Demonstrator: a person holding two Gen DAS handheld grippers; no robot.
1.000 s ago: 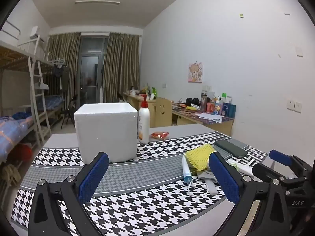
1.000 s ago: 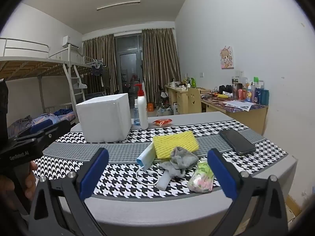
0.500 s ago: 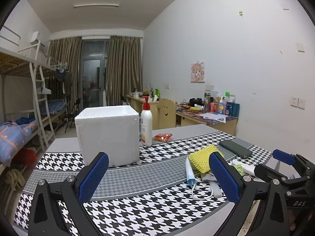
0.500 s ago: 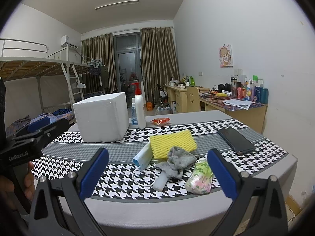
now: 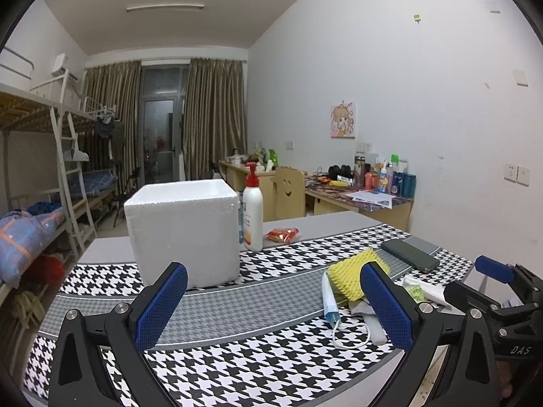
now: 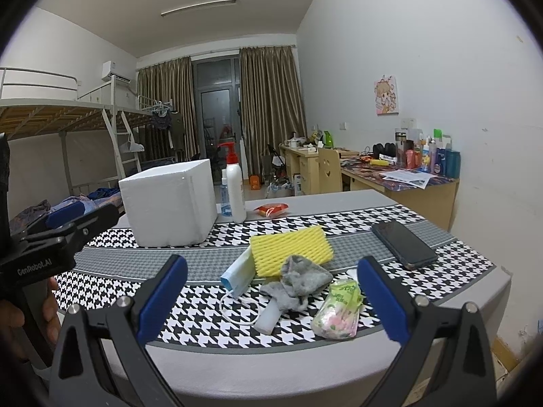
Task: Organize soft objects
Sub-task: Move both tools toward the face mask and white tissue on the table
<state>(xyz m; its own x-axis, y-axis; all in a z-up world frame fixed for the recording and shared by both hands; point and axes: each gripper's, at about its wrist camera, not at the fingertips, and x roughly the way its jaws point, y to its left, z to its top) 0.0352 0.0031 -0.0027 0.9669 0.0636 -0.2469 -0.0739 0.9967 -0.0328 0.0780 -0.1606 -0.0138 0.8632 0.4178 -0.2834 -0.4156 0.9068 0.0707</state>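
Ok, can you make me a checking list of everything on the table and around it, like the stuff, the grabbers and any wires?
Surface: table with a black-and-white houndstooth cloth.
Job's things: yellow foam net, grey sock, face mask and tissue pack bunched together; white foam box stands apart to their left.
Clutter: phone, pump bottle, red snack packet.
Grippers: left gripper open, empty; right gripper open, empty, above the table's near edge.
Cables: nothing seen, only the mask's ear loop.
Surroundings: bunk bed, curtains, cluttered desk.
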